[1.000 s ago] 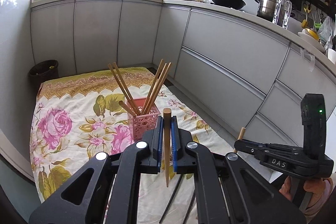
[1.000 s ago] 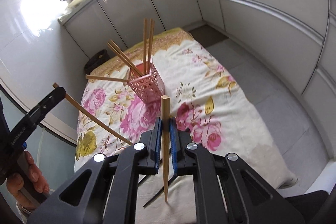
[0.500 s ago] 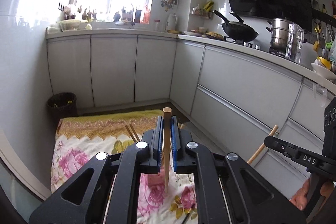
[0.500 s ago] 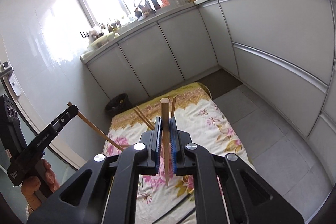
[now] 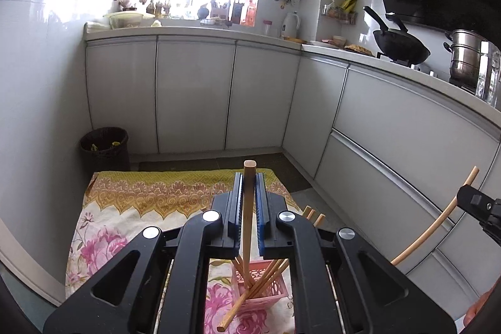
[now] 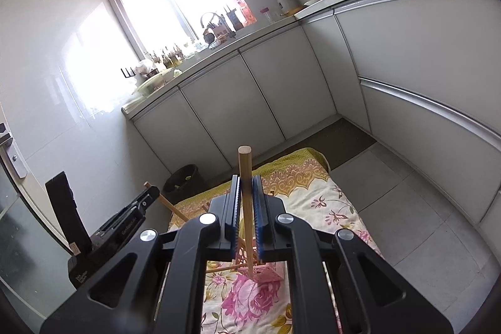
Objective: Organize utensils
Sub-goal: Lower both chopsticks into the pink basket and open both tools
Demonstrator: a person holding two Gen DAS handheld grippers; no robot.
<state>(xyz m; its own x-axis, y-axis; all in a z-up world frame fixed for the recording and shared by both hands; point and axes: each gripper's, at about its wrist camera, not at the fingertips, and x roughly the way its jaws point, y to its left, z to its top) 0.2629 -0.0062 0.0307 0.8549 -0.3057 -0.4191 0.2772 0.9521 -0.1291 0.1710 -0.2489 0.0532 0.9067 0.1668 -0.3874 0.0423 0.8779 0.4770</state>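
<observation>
- The left-hand chopstick [image 5: 249,208] is standing clamped between the blue pads of the left gripper [image 5: 249,193], its long axis running upright across the jaws; the round top is projecting above the fingertips and the lower tip is reaching down to the mouth of the pink basket [image 5: 263,284].
- The right-hand chopstick [image 6: 245,208] is being held the same way in the right gripper [image 6: 245,196], jaws closed on the shaft, the lower tip pointing at the basket, seen there at [image 6: 260,269].
- The basket is lying directly below and slightly ahead of both sets of jaws, sitting on the floral cloth [image 5: 125,202]; several chopsticks are already leaning in it, one sticking out low towards the camera in the left view.
- Judgement: each stick's axis is lining up roughly with the basket opening, so the coming move is turning on a straight drop along that axis. Neither hand is appearing clearly nearer; the left stick's tip seems to be overlapping the rim, but depth cannot be told for certain.
- Risk, as judged: the leaning sticks are crowding the opening and may be deflecting an incoming tip.
- Outward: white cabinets [image 5: 194,96] and a dark waste bin [image 5: 105,146] are standing beyond the cloth.
</observation>
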